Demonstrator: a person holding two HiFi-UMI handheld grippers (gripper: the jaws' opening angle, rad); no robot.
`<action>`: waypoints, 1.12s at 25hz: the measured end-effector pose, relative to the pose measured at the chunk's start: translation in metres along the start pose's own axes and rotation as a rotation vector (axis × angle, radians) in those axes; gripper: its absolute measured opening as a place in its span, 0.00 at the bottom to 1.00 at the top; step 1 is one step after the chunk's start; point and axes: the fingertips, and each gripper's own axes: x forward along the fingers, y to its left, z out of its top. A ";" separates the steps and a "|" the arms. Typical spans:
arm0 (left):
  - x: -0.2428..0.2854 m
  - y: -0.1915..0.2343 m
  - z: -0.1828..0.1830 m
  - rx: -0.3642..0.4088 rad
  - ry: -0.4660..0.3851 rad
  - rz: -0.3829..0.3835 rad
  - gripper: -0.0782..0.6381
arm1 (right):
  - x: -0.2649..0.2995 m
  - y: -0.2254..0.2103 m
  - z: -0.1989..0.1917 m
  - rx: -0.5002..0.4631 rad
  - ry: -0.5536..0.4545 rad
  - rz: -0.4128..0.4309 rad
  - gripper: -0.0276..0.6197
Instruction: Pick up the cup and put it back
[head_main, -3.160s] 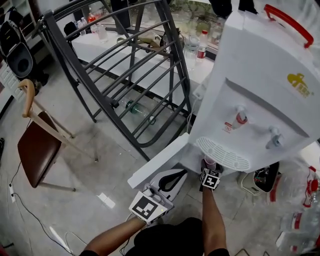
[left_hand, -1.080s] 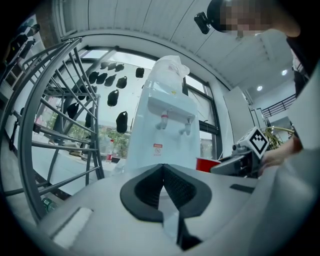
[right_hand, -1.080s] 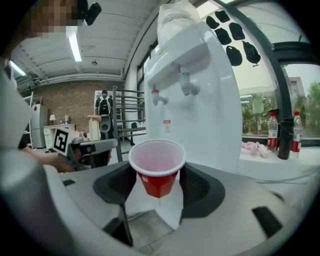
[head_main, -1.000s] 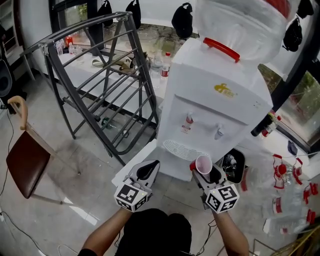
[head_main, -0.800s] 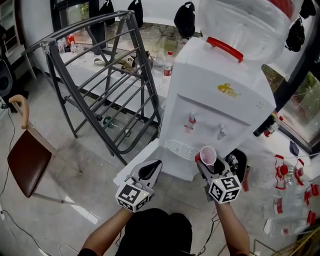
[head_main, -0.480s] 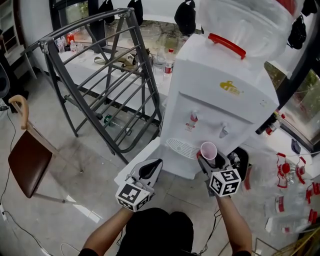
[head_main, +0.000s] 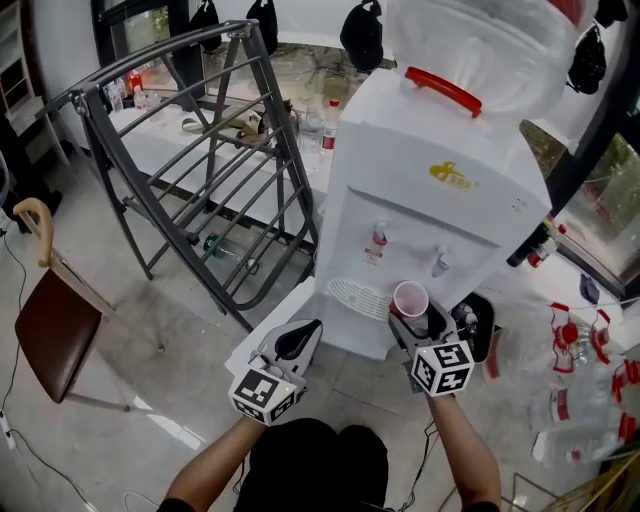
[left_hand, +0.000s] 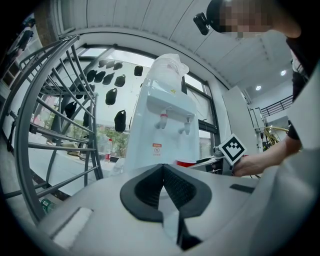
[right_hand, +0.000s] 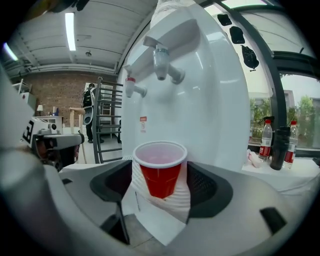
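A red plastic cup (head_main: 410, 298) (right_hand: 160, 175) stands upright on the white ribbed drip tray (head_main: 358, 297) (right_hand: 172, 205) of the water dispenser (head_main: 430, 210), below its right tap (head_main: 438, 264). My right gripper (head_main: 412, 316) (right_hand: 160, 189) has the cup between its jaws, which are opening; a narrow gap shows on each side of the cup. To the left, in front of the dispenser's foot, my left gripper (head_main: 295, 340) (left_hand: 162, 182) is shut with nothing in it. In the left gripper view the cup's rim (left_hand: 186, 163) shows just past its tips.
A grey metal rack (head_main: 200, 150) leans at the left, with a brown chair (head_main: 55, 325) beyond it. A white board (head_main: 285, 320) lies on the floor at the dispenser's foot. A black bin (head_main: 478, 325) and several bottles (head_main: 590, 390) are at the right.
My right gripper has carried the cup forward and up against the dispenser, onto the drip tray under the right tap. The left gripper has stayed in place.
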 end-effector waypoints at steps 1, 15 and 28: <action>0.001 -0.001 0.001 -0.002 0.002 0.000 0.12 | -0.004 0.000 0.001 0.004 -0.008 -0.003 0.54; 0.014 -0.038 0.057 -0.040 0.050 0.016 0.12 | -0.071 0.017 -0.014 0.186 0.040 -0.054 0.22; -0.059 -0.156 0.287 -0.126 0.189 0.141 0.12 | -0.250 0.090 0.157 0.359 0.229 -0.031 0.04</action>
